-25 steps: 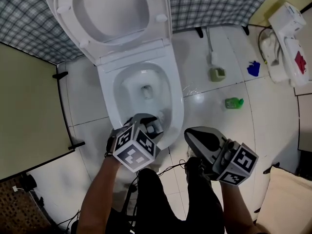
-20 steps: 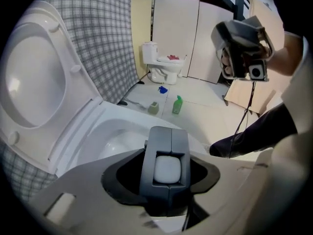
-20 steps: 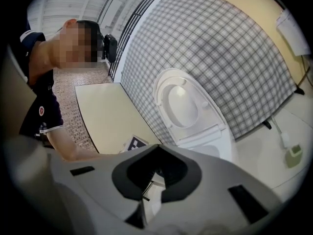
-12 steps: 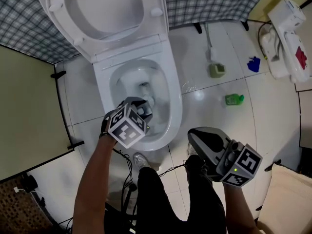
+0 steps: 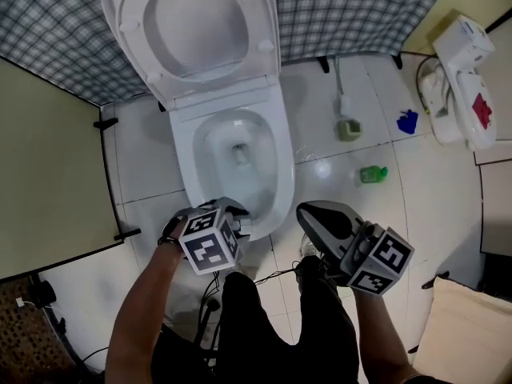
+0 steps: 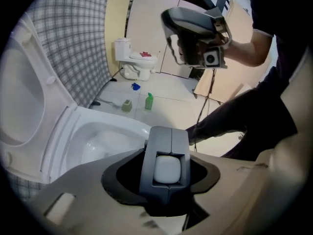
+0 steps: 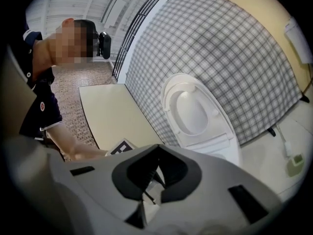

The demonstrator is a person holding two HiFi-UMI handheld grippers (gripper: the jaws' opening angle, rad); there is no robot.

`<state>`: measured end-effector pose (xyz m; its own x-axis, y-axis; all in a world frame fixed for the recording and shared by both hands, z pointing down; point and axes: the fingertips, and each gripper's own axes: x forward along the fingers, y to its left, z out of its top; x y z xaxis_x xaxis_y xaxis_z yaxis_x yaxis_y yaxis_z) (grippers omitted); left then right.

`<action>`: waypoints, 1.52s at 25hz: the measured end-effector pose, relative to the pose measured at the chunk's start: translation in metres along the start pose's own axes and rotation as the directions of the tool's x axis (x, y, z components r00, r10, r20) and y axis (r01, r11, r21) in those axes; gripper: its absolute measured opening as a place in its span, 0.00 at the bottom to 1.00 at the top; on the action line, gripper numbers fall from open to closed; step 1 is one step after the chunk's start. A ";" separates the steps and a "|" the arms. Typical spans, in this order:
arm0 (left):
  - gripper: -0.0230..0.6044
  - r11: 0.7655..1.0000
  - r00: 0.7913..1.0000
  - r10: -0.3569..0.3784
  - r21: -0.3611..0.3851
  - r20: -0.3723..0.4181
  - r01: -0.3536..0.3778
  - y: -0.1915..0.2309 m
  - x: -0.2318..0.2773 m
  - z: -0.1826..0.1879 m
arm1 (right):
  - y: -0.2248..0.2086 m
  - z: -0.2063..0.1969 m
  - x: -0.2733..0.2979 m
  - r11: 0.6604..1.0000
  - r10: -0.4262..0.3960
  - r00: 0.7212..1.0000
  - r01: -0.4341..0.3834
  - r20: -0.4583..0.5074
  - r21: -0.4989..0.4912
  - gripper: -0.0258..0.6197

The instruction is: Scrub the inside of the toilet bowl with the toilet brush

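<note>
Toilet brush (image 6: 167, 169) in L gripper (image 6: 171, 140), by bowl (image 5: 286, 174) rim

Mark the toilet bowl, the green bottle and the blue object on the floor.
toilet bowl (image 5: 285, 166), head view, on the right side of its white rim.
green bottle (image 5: 372, 174), head view, on the middle of its body.
blue object (image 5: 407, 121), head view, on its centre; what it is cannot be told.

Glossy white ceramic-looking toilet bowl (image 5: 282, 162), shiny smooth floor tiles (image 5: 344, 206) — matt checked cloth-like backdrop (image 5: 360, 6)
</note>
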<state>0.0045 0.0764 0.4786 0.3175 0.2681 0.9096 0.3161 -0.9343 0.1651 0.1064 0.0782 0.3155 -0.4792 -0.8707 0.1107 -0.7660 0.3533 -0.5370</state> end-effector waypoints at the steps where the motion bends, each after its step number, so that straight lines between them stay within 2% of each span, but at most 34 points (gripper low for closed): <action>1: 0.38 1.000 1.000 -0.005 0.014 -0.009 0.005 -0.006 -0.001 -0.002 | 0.003 0.002 0.002 1.000 0.007 1.000 -0.007 0.001 -0.002 0.04; 3: 0.38 1.000 1.000 0.014 0.020 -0.001 -0.014 -0.006 0.003 -0.006 | 0.005 0.004 0.005 1.000 0.018 1.000 -0.018 -0.001 -0.005 0.04; 7: 0.38 0.999 0.999 0.039 -0.033 0.025 -0.039 0.011 0.004 -0.003 | 0.001 -0.002 0.011 1.000 0.027 1.000 -0.027 -0.014 -0.002 0.04; 17: 0.38 0.993 0.993 0.113 0.019 -0.027 -0.112 0.062 0.035 -0.005 | -0.021 -0.014 0.009 1.000 -0.004 1.000 0.004 -0.022 0.020 0.04; 27: 0.38 0.989 0.987 0.145 0.035 -0.064 -0.143 0.124 0.078 0.001 | -0.045 -0.022 -0.004 0.998 -0.052 0.998 0.053 -0.030 0.038 0.04; 29: 0.38 0.988 0.988 0.142 0.065 -0.066 -0.138 0.120 0.073 0.003 | -0.049 -0.023 -0.008 0.998 -0.057 0.998 0.058 -0.036 0.037 0.04; 34: 0.38 0.972 0.988 0.111 0.217 -0.108 -0.086 0.072 0.051 -0.007 | -0.040 -0.021 -0.008 0.998 -0.041 0.999 0.042 -0.026 0.040 0.04; 38: 0.38 0.968 0.988 0.083 0.246 -0.133 -0.048 0.043 0.029 -0.014 | -0.028 -0.012 -0.010 1.000 -0.020 1.000 0.020 -0.014 0.022 0.04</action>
<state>0.0146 0.0409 0.5173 0.2208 0.1563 0.9627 0.5105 -0.8596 0.0225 0.1278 0.0812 0.3399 -0.4698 -0.8727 0.1334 -0.7660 0.3278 -0.5530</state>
